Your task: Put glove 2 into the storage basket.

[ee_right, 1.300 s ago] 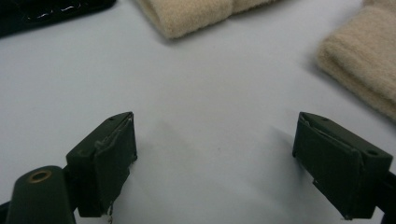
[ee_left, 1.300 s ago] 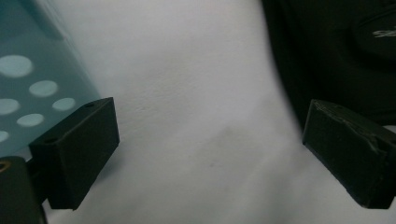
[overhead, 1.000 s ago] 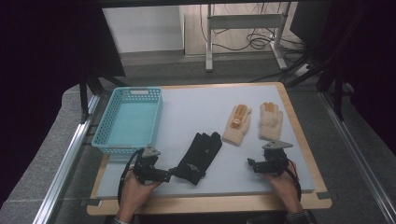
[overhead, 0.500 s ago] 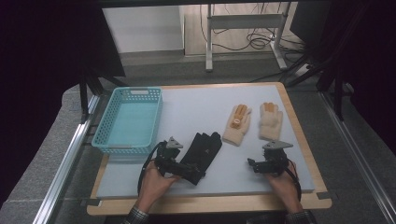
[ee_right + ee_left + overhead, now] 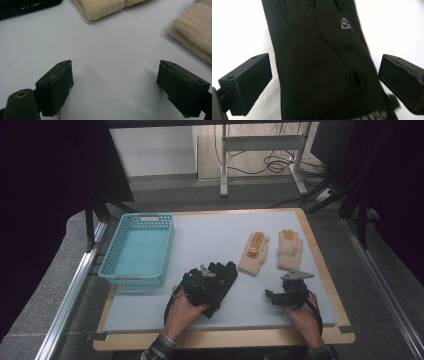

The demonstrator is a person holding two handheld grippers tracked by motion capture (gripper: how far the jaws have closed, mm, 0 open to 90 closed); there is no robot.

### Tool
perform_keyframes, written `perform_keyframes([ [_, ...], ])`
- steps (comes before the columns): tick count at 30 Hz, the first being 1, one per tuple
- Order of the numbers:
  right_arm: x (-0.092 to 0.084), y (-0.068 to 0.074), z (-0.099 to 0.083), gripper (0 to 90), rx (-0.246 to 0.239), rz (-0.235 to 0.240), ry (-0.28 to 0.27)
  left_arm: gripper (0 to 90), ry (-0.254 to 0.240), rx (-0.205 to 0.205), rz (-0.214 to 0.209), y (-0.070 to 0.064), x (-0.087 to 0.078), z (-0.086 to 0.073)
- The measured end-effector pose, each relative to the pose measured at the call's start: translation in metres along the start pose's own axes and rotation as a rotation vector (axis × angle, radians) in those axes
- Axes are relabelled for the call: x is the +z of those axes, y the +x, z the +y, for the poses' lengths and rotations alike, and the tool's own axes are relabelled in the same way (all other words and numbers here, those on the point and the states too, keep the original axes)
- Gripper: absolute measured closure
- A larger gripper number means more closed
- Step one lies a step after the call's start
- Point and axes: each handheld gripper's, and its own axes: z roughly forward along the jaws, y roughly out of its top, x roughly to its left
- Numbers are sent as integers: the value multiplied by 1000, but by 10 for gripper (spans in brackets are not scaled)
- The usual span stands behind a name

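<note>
Lying between wide-apart jaws of left gripper: black glove.

The high view is dim, its edges and corners sinking into near-black, while the pale worktop takes soft, even light from above. In the left gripper view the worktop blows out to white glare and the black glove keeps little detail. The right gripper view is brighter, with soft shadows beside its tool; the cream gloves at its top blur.
</note>
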Motion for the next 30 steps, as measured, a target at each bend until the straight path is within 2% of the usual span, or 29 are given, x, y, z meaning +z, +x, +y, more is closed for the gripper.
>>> perform_keyframes([
  [6, 0, 0, 0, 132, -1, 0, 0, 0, 53, -21, 1, 1, 14, 4],
  [7, 0, 0, 0, 132, 0, 1, 0, 0, 67, -33, -30, -1, 17, 3],
  [8, 0, 0, 0, 132, 0, 0, 0, 0, 67, -33, -30, -1, 17, 3],
  [11, 0, 0, 0, 132, 0, 1, 0, 0, 84, 2, 0, -10, 17, 1],
  [17, 0, 0, 0, 133, -1, 0, 0, 12, 83, -10, -6, -5, 17, 2],
  [21, 0, 0, 0, 133, 0, 0, 0, 202, 63, -23, 0, 6, 11, 2],
  [25, 0, 0, 0, 132, -1, -1, 0, 378, 53, -30, 9, 12, 6, 0],
  [29, 0, 0, 0, 133, 0, 1, 1, 571, 53, -4, 30, 14, 3, 1],
  [30, 0, 0, 0, 132, -1, 0, 2, 589, 53, -4, 30, 14, 3, 1],
])
